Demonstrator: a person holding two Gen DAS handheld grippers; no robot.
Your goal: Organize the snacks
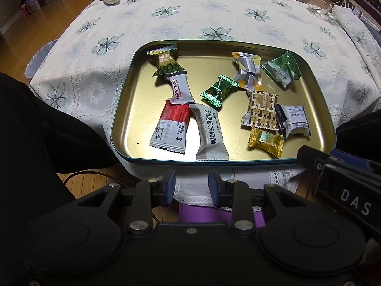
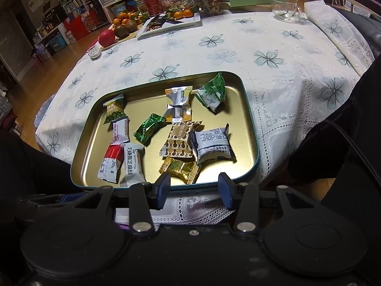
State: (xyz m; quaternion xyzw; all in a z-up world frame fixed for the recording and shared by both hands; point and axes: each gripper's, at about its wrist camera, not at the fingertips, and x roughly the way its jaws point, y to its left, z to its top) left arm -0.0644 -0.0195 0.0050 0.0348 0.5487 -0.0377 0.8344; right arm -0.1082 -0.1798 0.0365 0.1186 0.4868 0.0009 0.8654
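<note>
A gold metal tin tray (image 1: pixel 142 109) (image 2: pixel 90 138) with a dark green rim sits at the near edge of the table and holds several wrapped snacks. Among them are a gold candy (image 1: pixel 266 143) (image 2: pixel 182 169), a dark green candy (image 1: pixel 218 90) (image 2: pixel 147 127), a white sesame crisp bar (image 1: pixel 210 134) (image 2: pixel 132 164) and a red and white bar (image 1: pixel 170 127). My left gripper (image 1: pixel 191 182) hangs open just below the tray's near rim, nothing between its blue pads. My right gripper (image 2: pixel 194 188) is open too, over the near rim by the gold candy, and holds nothing.
A white floral tablecloth (image 1: pixel 214 19) covers the table. At the far side stand fruit on a board (image 2: pixel 123 23), a white plate (image 2: pixel 176 21), jars and a glass cup (image 2: pixel 284 9). Wood floor and a dark sleeve (image 1: pixel 35 124) lie left of the tray.
</note>
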